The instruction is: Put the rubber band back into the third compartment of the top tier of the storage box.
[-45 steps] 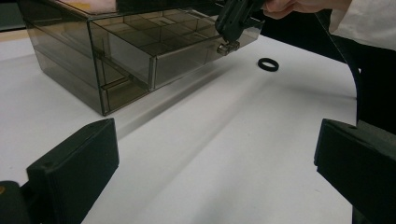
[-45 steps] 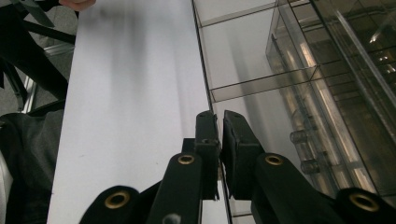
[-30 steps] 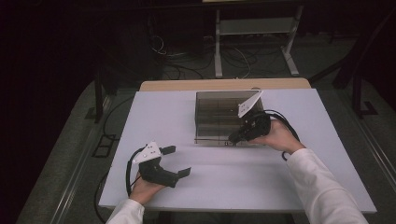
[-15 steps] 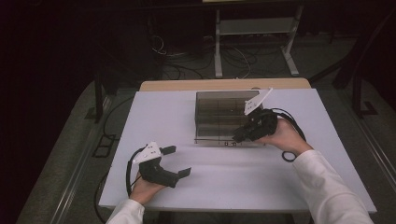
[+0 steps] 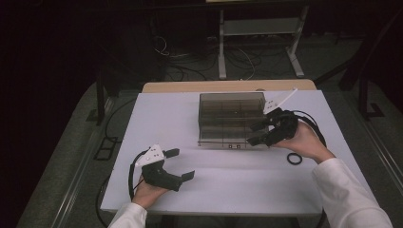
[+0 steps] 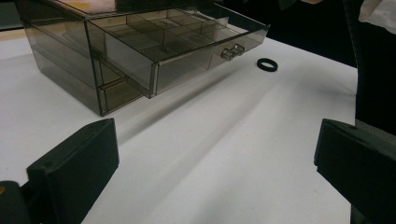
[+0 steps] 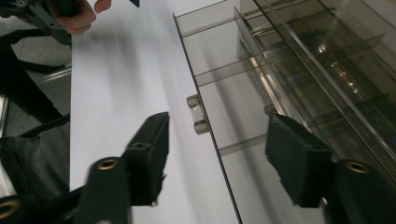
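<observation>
A: Right claw [image 5: 260,133]?
B: Wide apart, gripping nothing, astride drawer [image 7: 219,107] front.
A: Left claw [image 5: 183,164]?
B: Wide apart, empty, over worktop [image 5: 161,118].
A: Black ring [image 5: 294,158]?
B: Beside right hand.

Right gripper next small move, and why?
Probably withdraw the right gripper toward the black ring on the white table. The smoky clear plastic organizer's upper drawer already stands pulled out, its compartments look empty, and the jaws stand open, straddling the drawer front without gripping it.
</observation>
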A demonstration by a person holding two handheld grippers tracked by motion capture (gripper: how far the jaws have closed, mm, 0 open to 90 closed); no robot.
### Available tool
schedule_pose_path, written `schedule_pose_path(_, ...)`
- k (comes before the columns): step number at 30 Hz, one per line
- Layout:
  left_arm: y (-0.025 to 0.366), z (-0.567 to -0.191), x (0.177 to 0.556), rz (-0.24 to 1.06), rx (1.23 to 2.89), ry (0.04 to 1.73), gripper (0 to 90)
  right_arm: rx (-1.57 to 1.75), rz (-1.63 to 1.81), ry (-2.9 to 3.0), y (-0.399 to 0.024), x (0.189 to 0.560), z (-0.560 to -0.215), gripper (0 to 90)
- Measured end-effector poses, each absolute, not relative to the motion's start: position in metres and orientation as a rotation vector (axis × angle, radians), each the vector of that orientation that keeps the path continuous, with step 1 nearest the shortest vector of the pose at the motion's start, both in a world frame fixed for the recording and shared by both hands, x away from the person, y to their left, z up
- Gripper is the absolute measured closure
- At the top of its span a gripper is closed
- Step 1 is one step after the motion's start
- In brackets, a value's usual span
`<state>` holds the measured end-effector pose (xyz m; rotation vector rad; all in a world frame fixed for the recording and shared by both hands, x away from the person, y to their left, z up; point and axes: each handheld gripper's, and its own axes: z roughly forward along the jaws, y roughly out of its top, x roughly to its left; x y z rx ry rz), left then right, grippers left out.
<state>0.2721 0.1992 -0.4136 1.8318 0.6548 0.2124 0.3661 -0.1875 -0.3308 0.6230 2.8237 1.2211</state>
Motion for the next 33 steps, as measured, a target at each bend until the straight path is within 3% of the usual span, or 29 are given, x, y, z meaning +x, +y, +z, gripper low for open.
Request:
schedule_pose_path(4, 0.199, -0.414, 0.273, 0.212, 1.829, 0.657, 0.0, 0.653, 1.221, 2.782, -0.196, 0.361, -0.329, 27.7)
schedule_pose_path(13, 0.199, -0.414, 0.273, 0.211, 1.827, 0.659, 0.0, 0.719, 1.241, 2.709, -0.214, 0.354, -0.327, 21.5)
schedule_pose_path(33, 0.199, -0.414, 0.272, 0.209, 1.825, 0.660, 0.0, 0.804, 1.268, 2.610, -0.249, 0.342, -0.324, 20.5)
